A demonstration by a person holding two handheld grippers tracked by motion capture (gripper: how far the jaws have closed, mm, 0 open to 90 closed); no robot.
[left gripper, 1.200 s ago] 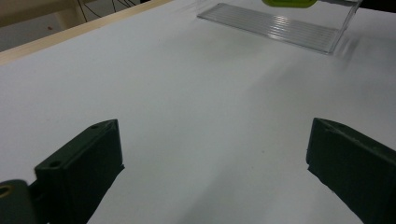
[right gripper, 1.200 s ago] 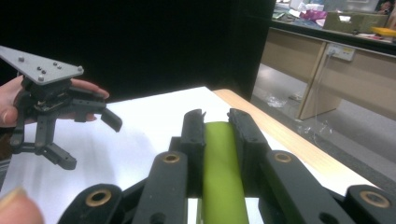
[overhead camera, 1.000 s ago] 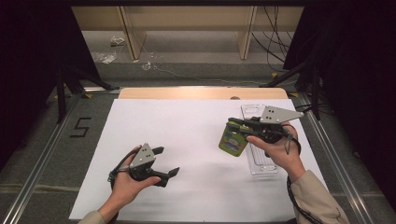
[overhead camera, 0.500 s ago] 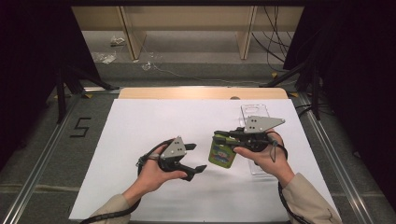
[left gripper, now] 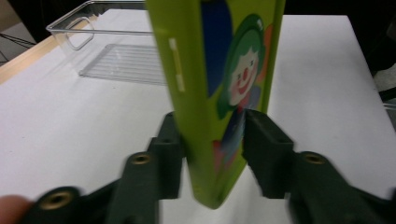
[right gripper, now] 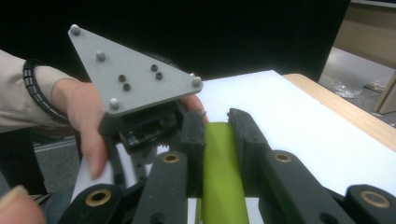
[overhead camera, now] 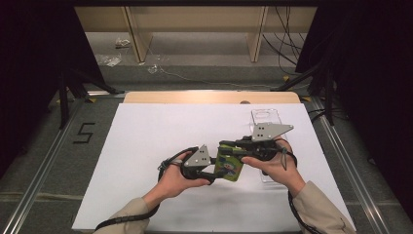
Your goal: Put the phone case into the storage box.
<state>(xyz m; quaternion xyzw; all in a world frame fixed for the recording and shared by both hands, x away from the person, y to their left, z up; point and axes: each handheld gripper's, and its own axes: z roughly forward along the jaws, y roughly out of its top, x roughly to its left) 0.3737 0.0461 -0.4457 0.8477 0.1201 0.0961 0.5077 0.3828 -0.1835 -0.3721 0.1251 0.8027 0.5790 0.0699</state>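
A green box (overhead camera: 229, 167) with a clown picture hangs upright over the white table, between both hands. My right gripper (overhead camera: 231, 148) is shut on its upper part; in the right gripper view the black jaws clamp the box's green edge (right gripper: 222, 177). My left gripper (overhead camera: 214, 175) comes in from the left at the box's lower end. Its jaws have just been closing, and in the left gripper view both pads (left gripper: 261, 140) sit against the two sides of the box (left gripper: 219, 70). The left gripper's grey plate (right gripper: 135, 84) faces the right gripper's camera.
A clear plastic tray (overhead camera: 265, 119) lies on the white sheet (overhead camera: 146, 136) just behind the right hand, and appears as the clear tray (left gripper: 107, 51) beyond the box. A wooden table edge (overhead camera: 209, 97) runs along the far side. Metal rails border the table.
The left hand has swept right across the sheet to the box and its jaws have narrowed around it. The right hand brought the box a little left and toward the person.
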